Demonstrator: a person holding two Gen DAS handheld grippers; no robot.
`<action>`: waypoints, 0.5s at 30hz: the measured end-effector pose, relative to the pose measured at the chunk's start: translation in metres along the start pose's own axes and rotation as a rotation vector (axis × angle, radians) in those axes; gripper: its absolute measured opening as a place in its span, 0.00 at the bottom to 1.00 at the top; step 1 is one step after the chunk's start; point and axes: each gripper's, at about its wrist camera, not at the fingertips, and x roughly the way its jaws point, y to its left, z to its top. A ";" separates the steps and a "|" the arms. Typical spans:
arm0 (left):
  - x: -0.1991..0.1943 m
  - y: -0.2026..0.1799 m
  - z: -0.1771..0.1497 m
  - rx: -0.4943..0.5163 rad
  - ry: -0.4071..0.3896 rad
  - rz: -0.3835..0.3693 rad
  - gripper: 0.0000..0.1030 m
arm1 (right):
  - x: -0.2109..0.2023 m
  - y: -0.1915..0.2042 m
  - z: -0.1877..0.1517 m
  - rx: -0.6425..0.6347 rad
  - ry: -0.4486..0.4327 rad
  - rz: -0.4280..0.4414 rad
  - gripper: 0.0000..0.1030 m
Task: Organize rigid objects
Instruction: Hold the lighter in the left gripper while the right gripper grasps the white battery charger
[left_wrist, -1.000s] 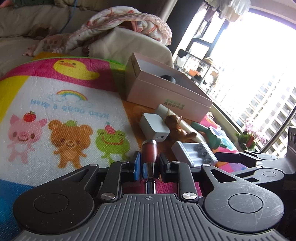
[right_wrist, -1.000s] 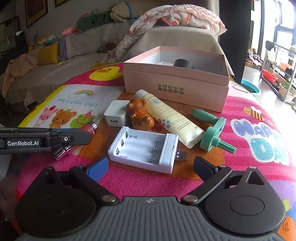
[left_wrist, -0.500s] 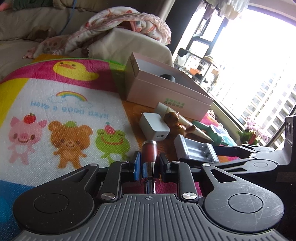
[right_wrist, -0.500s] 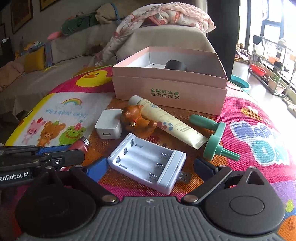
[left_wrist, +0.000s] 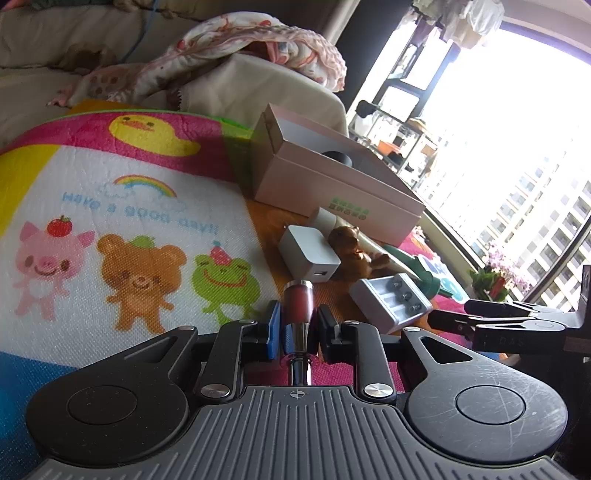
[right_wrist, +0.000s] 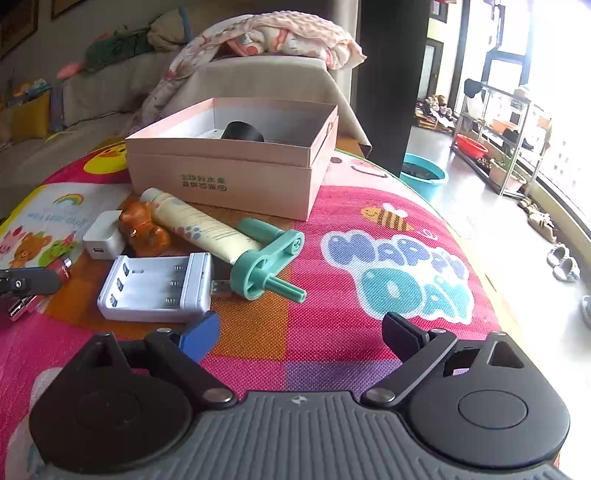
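The red lipstick-like tube (left_wrist: 297, 300) sits clamped in the left gripper (left_wrist: 295, 326) low over the mat (right_wrist: 369, 206), so the pick looks done, and next it needs carrying to the pink box (right_wrist: 236, 173), while the right gripper (right_wrist: 299, 332) hangs wide and empty near the battery charger (right_wrist: 155, 288).

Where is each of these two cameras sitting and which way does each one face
Left wrist: on the left gripper, low over the cartoon mat, facing the pink box and window; its fingers clamp a red lipstick; the right gripper's tips enter from the right.
Right wrist: on the right gripper, open, facing the box across the battery charger and green handle; the left gripper shows at the left edge.
Shared: box, charger, USB adapter, bear figurine, lipstick.
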 end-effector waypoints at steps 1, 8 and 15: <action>0.000 0.000 0.000 0.000 0.000 0.000 0.24 | -0.002 0.002 -0.001 0.008 0.001 0.056 0.90; -0.001 0.000 0.000 -0.002 0.000 -0.002 0.24 | 0.005 0.054 0.005 -0.069 0.027 0.158 0.90; -0.001 0.003 0.000 -0.025 -0.004 -0.013 0.24 | 0.030 0.062 0.022 -0.080 0.042 0.120 0.95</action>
